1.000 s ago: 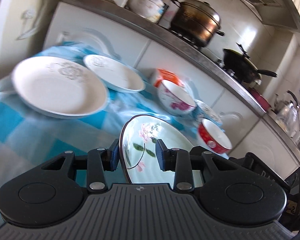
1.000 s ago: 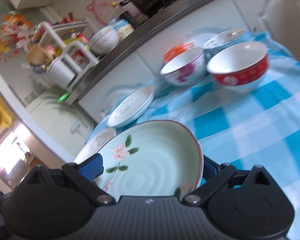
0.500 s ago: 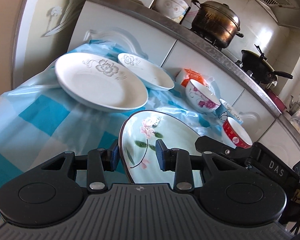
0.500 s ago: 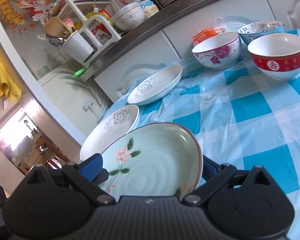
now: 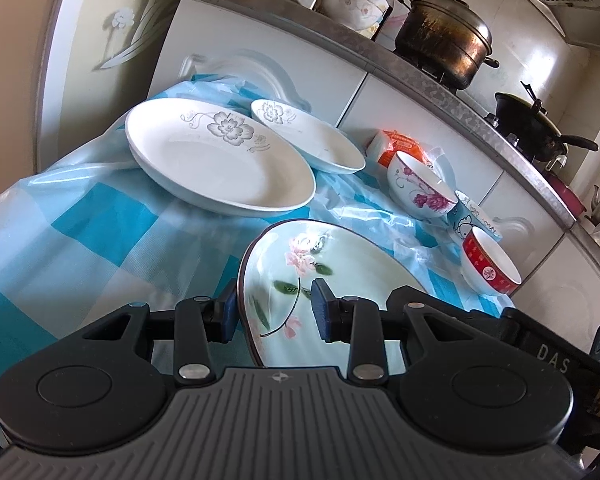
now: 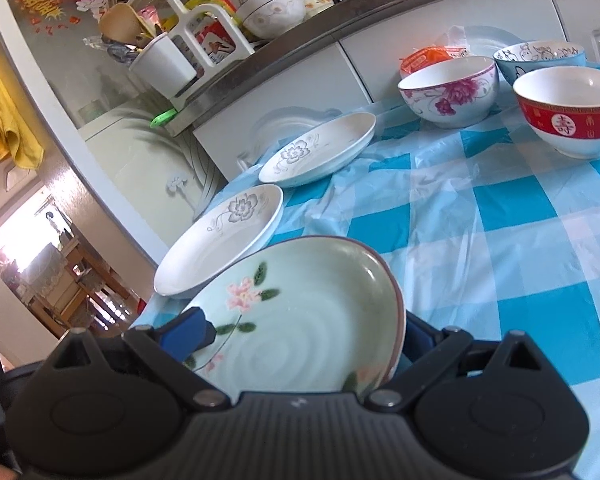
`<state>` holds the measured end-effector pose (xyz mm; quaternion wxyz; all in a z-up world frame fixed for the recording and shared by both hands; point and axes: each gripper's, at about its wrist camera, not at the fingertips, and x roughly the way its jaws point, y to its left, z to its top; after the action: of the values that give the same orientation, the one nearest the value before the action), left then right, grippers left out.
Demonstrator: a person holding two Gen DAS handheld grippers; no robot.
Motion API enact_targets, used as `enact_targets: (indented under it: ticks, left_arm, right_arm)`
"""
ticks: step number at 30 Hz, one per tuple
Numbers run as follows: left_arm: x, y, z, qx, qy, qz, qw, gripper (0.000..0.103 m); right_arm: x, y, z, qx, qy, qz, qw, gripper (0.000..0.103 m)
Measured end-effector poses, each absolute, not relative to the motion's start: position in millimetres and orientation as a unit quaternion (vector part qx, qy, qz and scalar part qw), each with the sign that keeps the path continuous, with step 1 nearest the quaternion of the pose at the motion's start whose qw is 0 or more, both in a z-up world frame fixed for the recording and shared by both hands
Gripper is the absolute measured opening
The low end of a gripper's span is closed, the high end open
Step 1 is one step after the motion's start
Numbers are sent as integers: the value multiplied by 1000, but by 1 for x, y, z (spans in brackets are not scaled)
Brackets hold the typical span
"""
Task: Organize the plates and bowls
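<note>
A pale green plate (image 5: 340, 276) with a pink flower is held above the checked tablecloth by both grippers. My left gripper (image 5: 276, 312) has its fingers either side of the plate's near rim, with a gap at the right pad. My right gripper (image 6: 300, 336) spans the same green plate (image 6: 300, 312) widely, its jaws touching both edges. Two white flowered plates lie beyond: a large one (image 5: 216, 160) (image 6: 220, 240) and a smaller one (image 5: 308, 140) (image 6: 320, 148). Three bowls stand at the far right: floral (image 6: 448, 88), blue (image 6: 540, 56) and red (image 6: 568, 112).
The table has a blue and white checked plastic cloth (image 6: 500, 220). An orange packet (image 5: 400, 144) lies behind the bowls. White cabinets and a counter with a pot (image 5: 444, 36), a wok (image 5: 532, 128) and a utensil rack (image 6: 172, 52) stand behind the table.
Both grippers with the green plate have drawn back and steadied; the white plates and bowls now sit farther off and sharper in view. Grip on the plate is unchanged.
</note>
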<state>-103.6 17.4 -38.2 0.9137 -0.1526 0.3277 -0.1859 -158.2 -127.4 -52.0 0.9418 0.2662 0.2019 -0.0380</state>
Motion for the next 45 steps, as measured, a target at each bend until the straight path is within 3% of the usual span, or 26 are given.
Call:
enact_targets:
  ticks: [6, 10, 23, 29, 45]
  left_arm:
    - [-103, 17, -39, -145, 332, -184, 914, 41]
    - [-108, 14, -36, -132, 327, -182, 918, 57]
    - [-128, 20, -24, -109, 316, -162, 928, 80]
    - [-129, 26, -21, -96, 321, -144, 931, 98]
    - [-108, 40, -2, -95, 320, -56, 941, 103]
  right_arm:
    - [-157, -126, -51, 247, 206, -30, 946, 100]
    - [-160, -128, -50, 242, 200, -31, 949, 102]
    - [-178, -129, -30, 164, 178, -92, 966, 102]
    - [-176, -131, -28, 135, 197, -123, 963, 102]
    - [-158, -148, -11, 99, 213, -177, 956, 102]
